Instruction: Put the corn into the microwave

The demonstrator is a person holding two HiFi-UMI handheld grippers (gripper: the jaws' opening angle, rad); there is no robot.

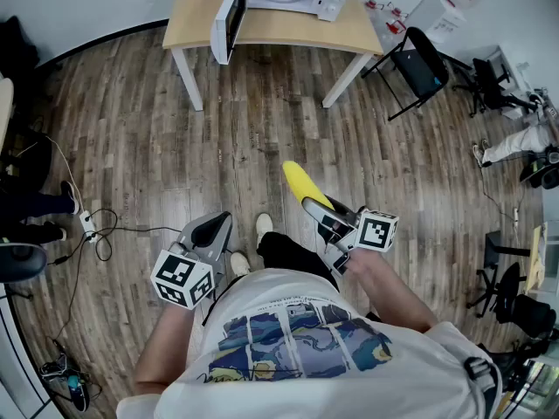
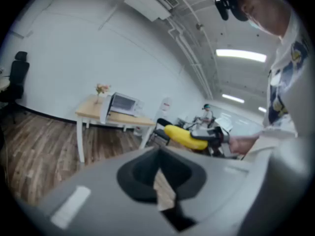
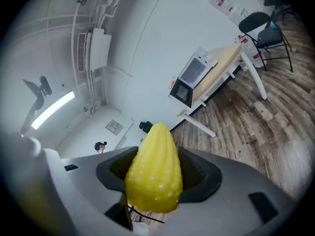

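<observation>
Corn glossy, bumpy plastic; floor matt wood planks; table pale wood.

No text, brand or number can be read in any view. Black-and-white square markers are borne on the cubes of the left gripper and the right gripper, without characters. Print on the white shirt and red labels on the white boxes are too small to be read.
</observation>
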